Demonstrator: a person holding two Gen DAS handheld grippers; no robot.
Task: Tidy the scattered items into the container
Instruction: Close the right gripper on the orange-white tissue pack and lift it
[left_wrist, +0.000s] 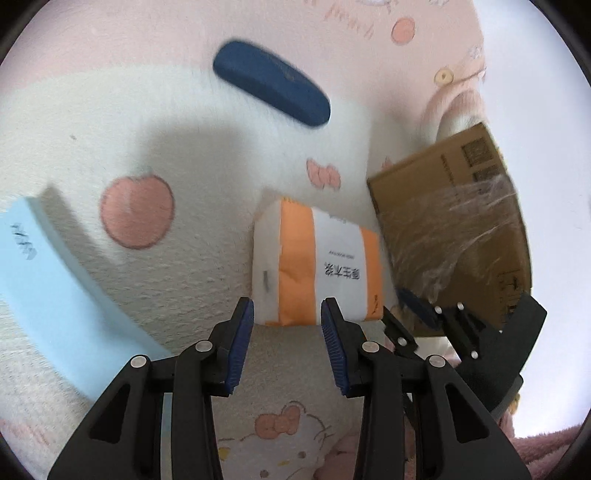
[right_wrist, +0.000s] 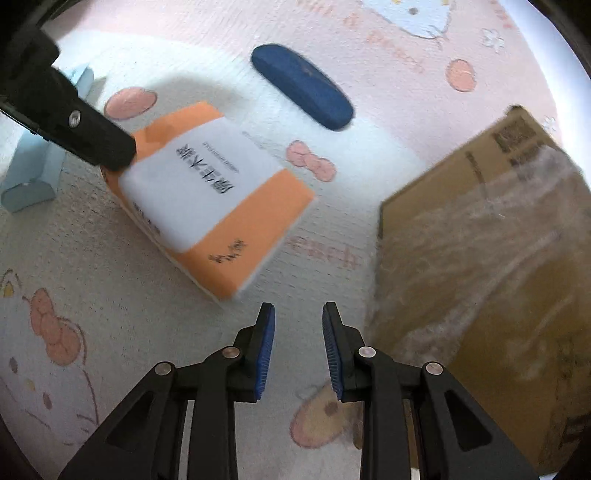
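The orange-and-white tissue pack (left_wrist: 314, 266) lay flat on the patterned mat (left_wrist: 184, 258), just beside the cardboard box (left_wrist: 454, 236), whose near side was covered with clear wrap. In your right wrist view the same tissue pack (right_wrist: 214, 199) sat at an angle to the cardboard box (right_wrist: 480, 277), with a strip of mat (right_wrist: 74, 258) between them. Beyond the pack, well apart from it, the dark blue glasses case (left_wrist: 271, 88) rested on the mat; your right camera showed the glasses case (right_wrist: 301, 86) in the same far spot. A pale blue box (left_wrist: 48, 280) lay off to the left of the pack, and a pale blue box (right_wrist: 40, 166) also showed at the left edge of your right view, partly hidden.

Your left gripper (left_wrist: 287, 310) had its jaws apart with nothing between the pads, its tips at the pack's near edge; whether they touched it could not be told. Your right gripper (right_wrist: 298, 314) had its jaws narrowly apart and empty, over bare mat between the pack and the box. Its black body also appeared low on the right of your left view, in front of the box.
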